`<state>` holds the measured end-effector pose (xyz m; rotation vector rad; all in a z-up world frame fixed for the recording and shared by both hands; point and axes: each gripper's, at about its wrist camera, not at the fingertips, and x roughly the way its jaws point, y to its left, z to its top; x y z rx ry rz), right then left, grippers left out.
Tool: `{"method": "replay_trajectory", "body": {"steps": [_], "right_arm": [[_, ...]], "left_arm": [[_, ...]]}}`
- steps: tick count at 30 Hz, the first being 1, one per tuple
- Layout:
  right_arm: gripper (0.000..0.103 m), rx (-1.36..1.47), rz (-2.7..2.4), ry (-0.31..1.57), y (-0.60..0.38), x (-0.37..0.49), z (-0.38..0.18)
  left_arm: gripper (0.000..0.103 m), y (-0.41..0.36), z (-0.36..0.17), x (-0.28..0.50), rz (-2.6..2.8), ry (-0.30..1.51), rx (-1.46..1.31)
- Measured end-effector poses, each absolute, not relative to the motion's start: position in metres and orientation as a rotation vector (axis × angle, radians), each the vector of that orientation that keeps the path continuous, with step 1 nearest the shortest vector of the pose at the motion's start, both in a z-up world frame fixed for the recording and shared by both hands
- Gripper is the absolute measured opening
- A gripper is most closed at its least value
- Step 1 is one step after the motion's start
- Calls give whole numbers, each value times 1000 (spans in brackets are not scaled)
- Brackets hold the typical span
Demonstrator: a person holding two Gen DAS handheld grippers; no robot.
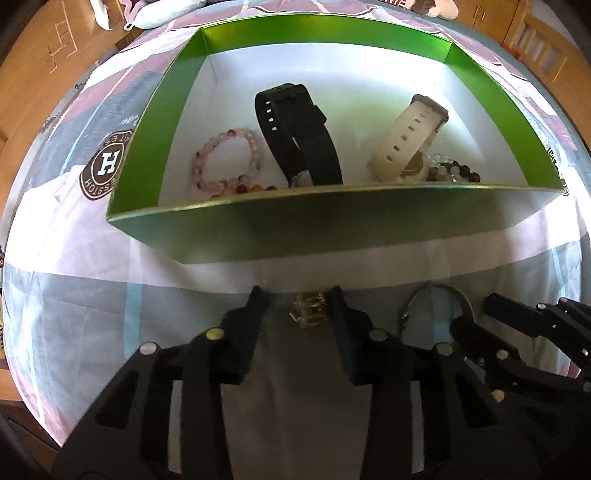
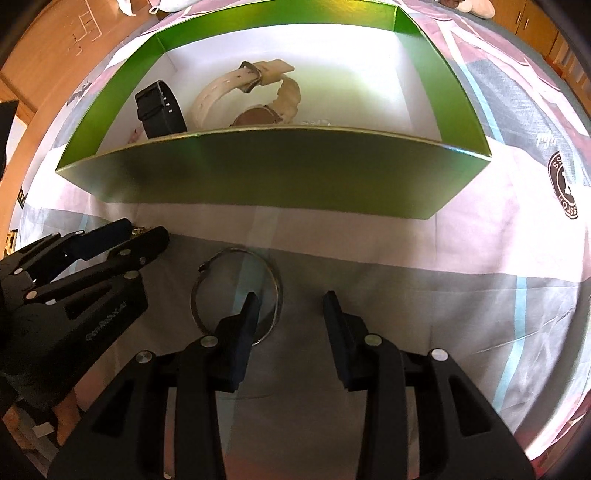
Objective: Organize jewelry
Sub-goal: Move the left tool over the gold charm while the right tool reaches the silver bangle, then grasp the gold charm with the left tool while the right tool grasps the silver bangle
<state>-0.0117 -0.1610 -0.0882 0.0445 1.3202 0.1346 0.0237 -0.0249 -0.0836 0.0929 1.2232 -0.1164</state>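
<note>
A green box (image 1: 325, 218) with a white floor stands on the bedsheet. It holds a black watch (image 1: 299, 136), a cream watch (image 1: 406, 136), a pink bead bracelet (image 1: 225, 158) and a dark bead bracelet (image 1: 454, 171). My left gripper (image 1: 301, 306) is open, with a small gold-coloured piece of jewelry (image 1: 308, 312) lying between its fingertips on the sheet. A thin silver bangle (image 2: 236, 291) lies on the sheet. My right gripper (image 2: 291, 306) is open; its left finger (image 2: 247, 317) lies over the bangle's near side. The left gripper (image 2: 144, 236) also shows in the right wrist view.
The box (image 2: 273, 173) sits on a patterned pink, grey and white bedsheet (image 1: 92, 273) with round brown logos (image 1: 105, 164). Wooden furniture (image 2: 532, 22) and cardboard (image 1: 40, 66) lie beyond the bed. The two grippers are side by side in front of the box.
</note>
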Motion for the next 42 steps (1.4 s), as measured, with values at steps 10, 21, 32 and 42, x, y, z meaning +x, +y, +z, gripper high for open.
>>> {"method": "replay_trajectory", "body": {"steps": [10, 21, 32, 42], "right_arm": [[4, 70, 102, 1328, -174, -12, -84], [3, 102, 97, 1315, -185, -3, -77], [9, 124, 108, 1320, -176, 8, -81], [26, 125, 104, 1321, -174, 4, -87]], "left_arm": [[19, -8, -79, 24, -141, 1294, -15], [20, 27, -69, 36, -143, 1317, -146], [43, 25, -72, 39, -123, 1299, -138], [38, 14, -88, 43, -101, 1312, -88]]}}
